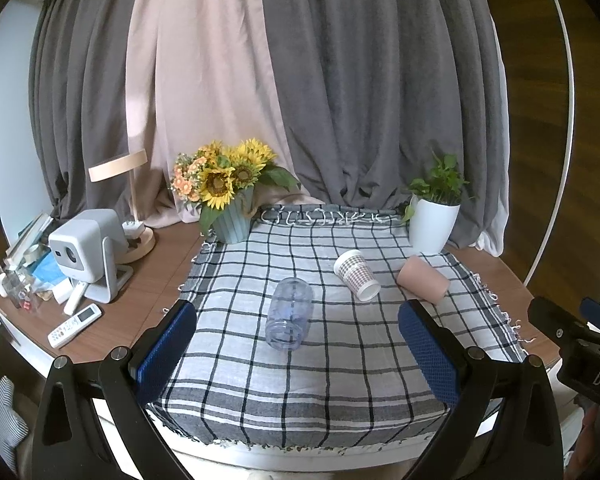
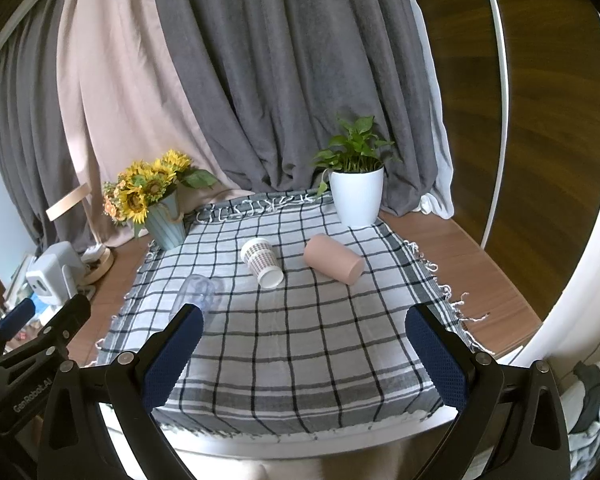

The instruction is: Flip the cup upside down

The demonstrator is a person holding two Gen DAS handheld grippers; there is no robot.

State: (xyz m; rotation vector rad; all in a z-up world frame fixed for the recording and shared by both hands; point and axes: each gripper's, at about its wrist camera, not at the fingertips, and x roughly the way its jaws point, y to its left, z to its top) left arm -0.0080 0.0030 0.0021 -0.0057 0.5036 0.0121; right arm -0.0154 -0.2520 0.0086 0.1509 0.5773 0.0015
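Observation:
Three cups lie on their sides on a checked cloth (image 1: 340, 360). A clear plastic cup (image 1: 289, 313) lies in the middle, straight ahead of my left gripper (image 1: 298, 334), which is open and empty above the cloth's near part. A patterned paper cup (image 1: 357, 275) and a pink cup (image 1: 423, 279) lie further right. In the right wrist view the clear cup (image 2: 198, 294) is partly hidden behind the left finger, with the paper cup (image 2: 262, 262) and pink cup (image 2: 334, 259) beyond. My right gripper (image 2: 304, 334) is open and empty.
A sunflower vase (image 1: 232, 224) and a white plant pot (image 1: 432, 222) stand at the cloth's far corners. A projector (image 1: 88, 246), lamp base, remote (image 1: 74, 325) and clutter sit on the wooden table at left. Curtains hang behind.

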